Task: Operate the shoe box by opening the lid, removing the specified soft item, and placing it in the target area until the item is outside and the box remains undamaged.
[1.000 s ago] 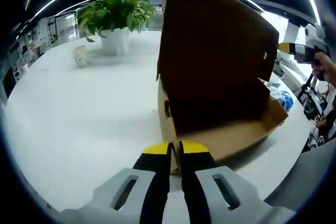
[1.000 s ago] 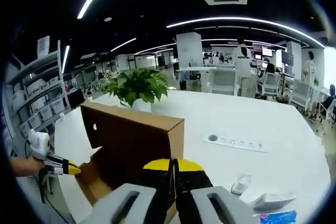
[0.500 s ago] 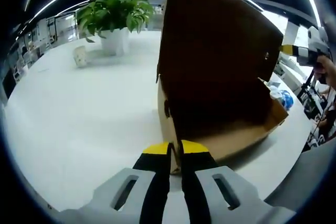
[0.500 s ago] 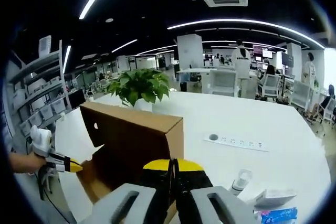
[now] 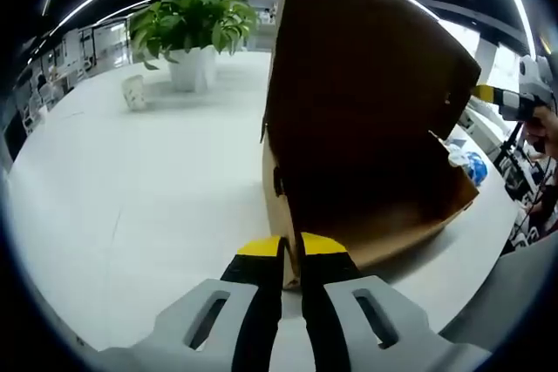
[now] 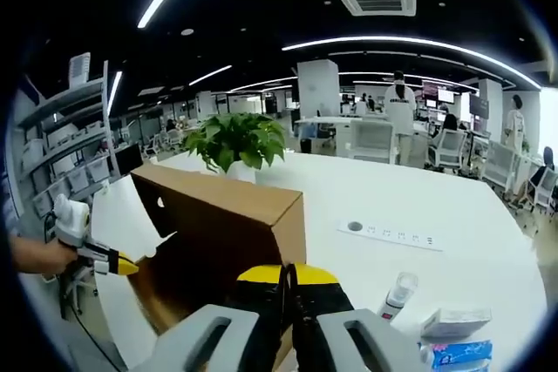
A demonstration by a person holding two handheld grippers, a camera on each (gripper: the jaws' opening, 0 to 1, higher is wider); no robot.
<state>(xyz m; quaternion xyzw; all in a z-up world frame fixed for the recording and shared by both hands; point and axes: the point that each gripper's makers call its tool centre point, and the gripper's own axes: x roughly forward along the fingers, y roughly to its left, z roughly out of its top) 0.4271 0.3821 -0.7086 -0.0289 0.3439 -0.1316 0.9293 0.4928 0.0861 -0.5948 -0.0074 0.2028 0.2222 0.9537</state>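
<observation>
Counting what I could see, I had one cardboard shoe box on the white worktop, its lid raised and standing nearly upright, brown inner face toward my left claw's camera. In the right gripper view the same shoe box showed from its other long side, the lid edge running across the frame above my jaws.

My left claw sat low at the near corner of the box, yellow-tipped jaws pressed together on the thin cardboard edge there. My right claw had its jaws drawn together on the lid's edge as well. Each claw also appeared in the other's camera: the right one at the far right beyond the lid, with a person's hand around its grip; the left one at the far left, held by a hand.

I could not see any soft item inside the box; its interior lay in shadow.

Elsewhere I counted one potted plant, one small white cup, one power strip, one small clear bottle, one white packet, and one blue-printed packet.
</observation>
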